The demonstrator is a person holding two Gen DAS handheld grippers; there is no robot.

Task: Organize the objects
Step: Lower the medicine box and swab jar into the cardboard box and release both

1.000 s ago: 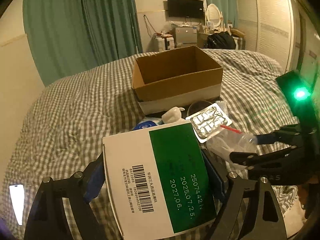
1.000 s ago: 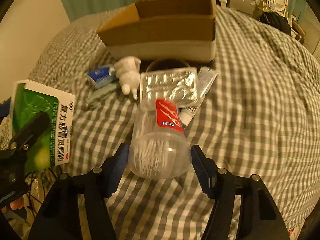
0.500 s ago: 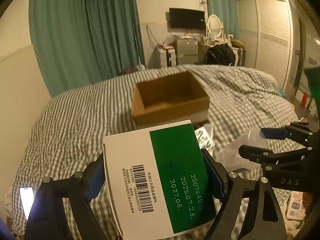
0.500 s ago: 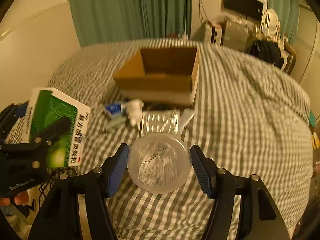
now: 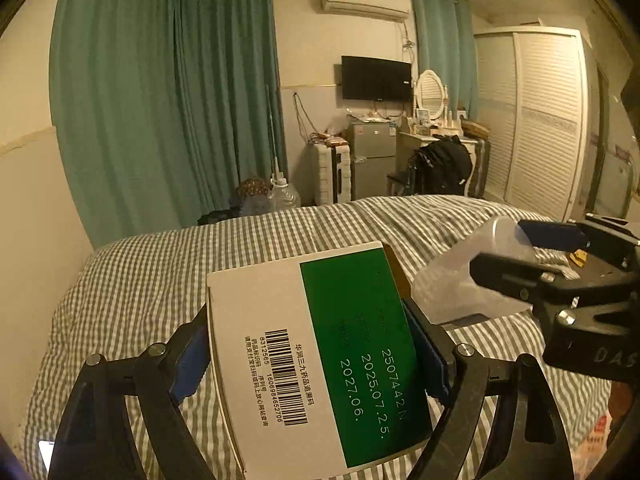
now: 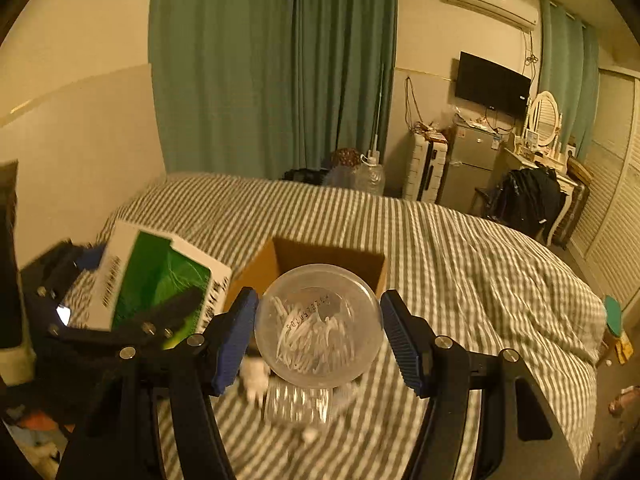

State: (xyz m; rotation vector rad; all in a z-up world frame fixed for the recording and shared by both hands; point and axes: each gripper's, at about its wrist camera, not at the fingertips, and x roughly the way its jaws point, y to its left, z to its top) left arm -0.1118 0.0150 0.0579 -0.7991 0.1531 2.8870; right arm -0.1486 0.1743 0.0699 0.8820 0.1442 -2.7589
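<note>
both lifted higher – left gripper (image 5: 312, 354) clamps flat carton (image 5: 316, 356), right gripper (image 6: 318, 334) round clear jar (image 6: 318, 324).

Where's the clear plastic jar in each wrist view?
Left wrist: clear plastic jar at right, seen side-on in the right gripper.
Right wrist: jar centre, bottom facing the camera, between the pads.
Shared landmark: wall TV.
</note>
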